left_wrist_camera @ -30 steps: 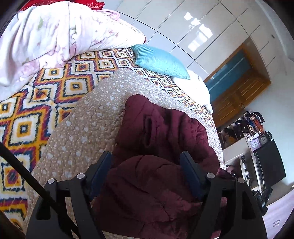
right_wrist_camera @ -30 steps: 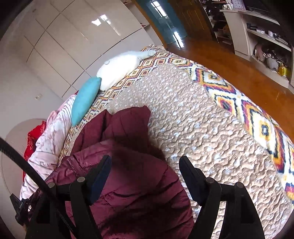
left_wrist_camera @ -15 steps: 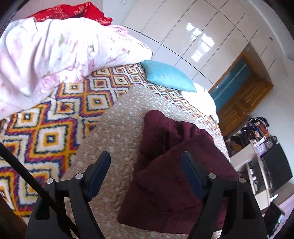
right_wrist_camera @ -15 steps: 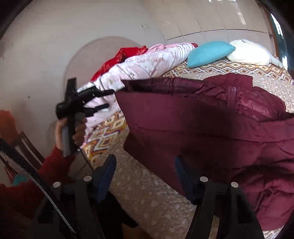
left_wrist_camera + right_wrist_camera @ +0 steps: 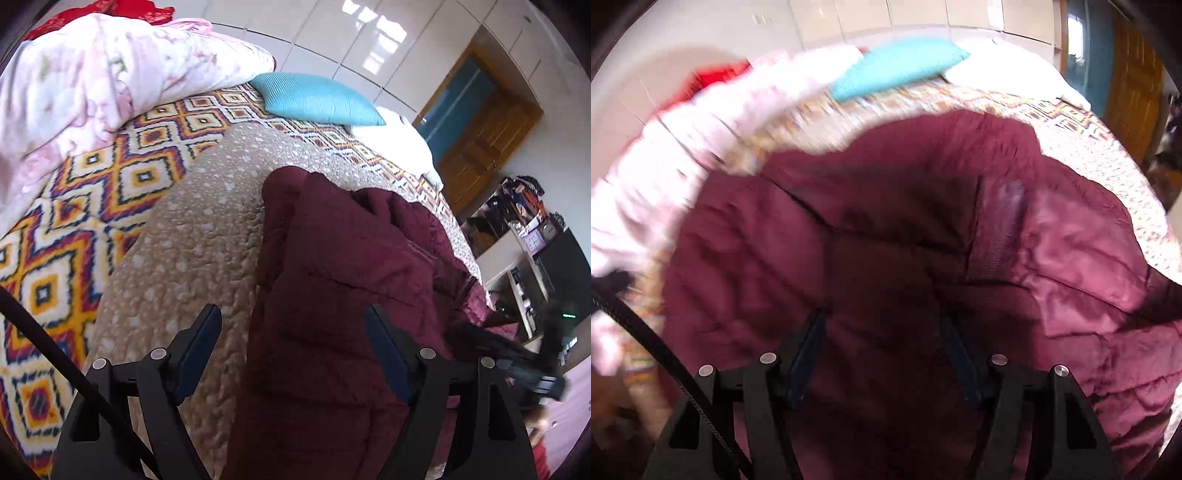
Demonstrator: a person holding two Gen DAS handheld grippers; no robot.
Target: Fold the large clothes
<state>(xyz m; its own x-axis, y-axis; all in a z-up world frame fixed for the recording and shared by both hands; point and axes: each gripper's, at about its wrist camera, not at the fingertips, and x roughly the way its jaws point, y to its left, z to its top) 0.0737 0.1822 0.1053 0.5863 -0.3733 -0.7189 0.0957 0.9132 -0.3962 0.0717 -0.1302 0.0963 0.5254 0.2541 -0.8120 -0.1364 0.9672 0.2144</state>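
A bed under a diamond-patterned blanket [image 5: 55, 236] carries a beige quilt [image 5: 192, 243]. On that quilt lies the maroon jacket [image 5: 332, 295], right of the pink duvet [image 5: 92, 81]. Left gripper [image 5: 291, 325] gapes over the jacket's edge, gripping nothing; right gripper [image 5: 879, 325], just narrowing, hovers above jacket fabric, pads not pressing.

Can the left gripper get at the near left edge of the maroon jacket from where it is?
Probably yes: the left gripper hangs open over the maroon jacket, whose edge lies bare between its fingers.
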